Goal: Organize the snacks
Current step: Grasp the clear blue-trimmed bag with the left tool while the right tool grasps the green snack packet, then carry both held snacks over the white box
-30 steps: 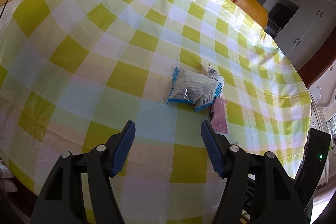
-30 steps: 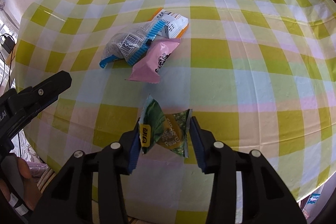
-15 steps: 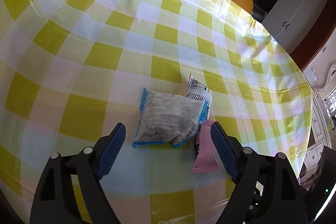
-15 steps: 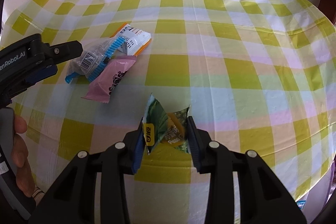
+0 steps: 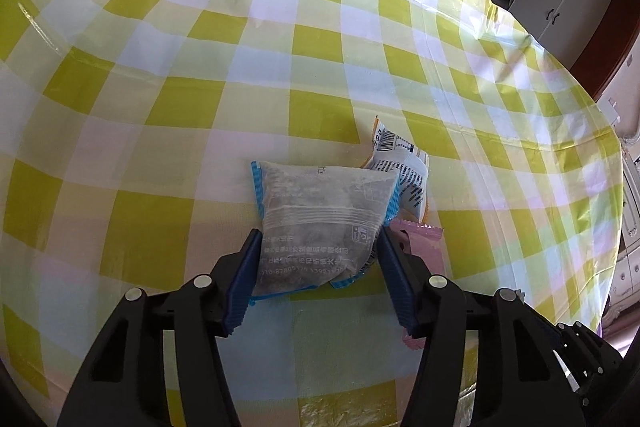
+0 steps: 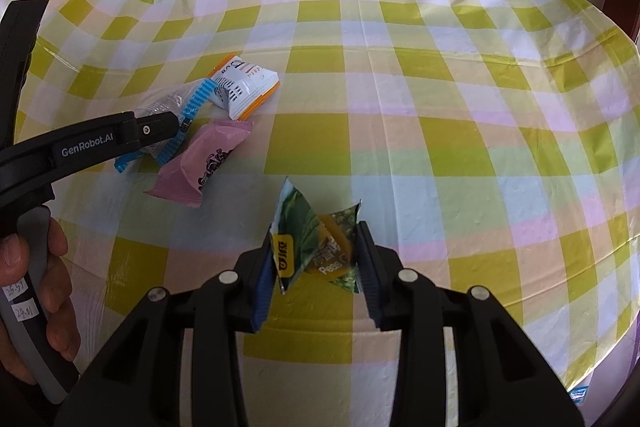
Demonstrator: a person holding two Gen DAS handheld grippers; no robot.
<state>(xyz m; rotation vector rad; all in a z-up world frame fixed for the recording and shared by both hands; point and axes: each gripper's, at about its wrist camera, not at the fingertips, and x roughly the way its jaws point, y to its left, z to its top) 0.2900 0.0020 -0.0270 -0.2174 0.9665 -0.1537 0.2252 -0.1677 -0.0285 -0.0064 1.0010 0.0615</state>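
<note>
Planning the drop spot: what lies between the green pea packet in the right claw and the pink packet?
Only bare checked tablecloth separates the green pea packet from the pink packet, seen in the right wrist view.

"GenRobot.AI" stands in white on the black arm of the left gripper (image 6: pixel 160 135). Its grey handle carries two white stickers (image 6: pixel 18 303) with handwritten digits, roughly "25.54" and "24.01". Between the right gripper's fingers (image 6: pixel 266 279), the green packet (image 6: pixel 316 247) reads "Peas C…". Between the left gripper's fingers (image 5: pixel 246 275), the clear blue-edged packet (image 5: pixel 320 227) shows small print with the digits "8780512", and beyond it the white packet (image 5: pixel 400 163) bears a barcode.
</note>
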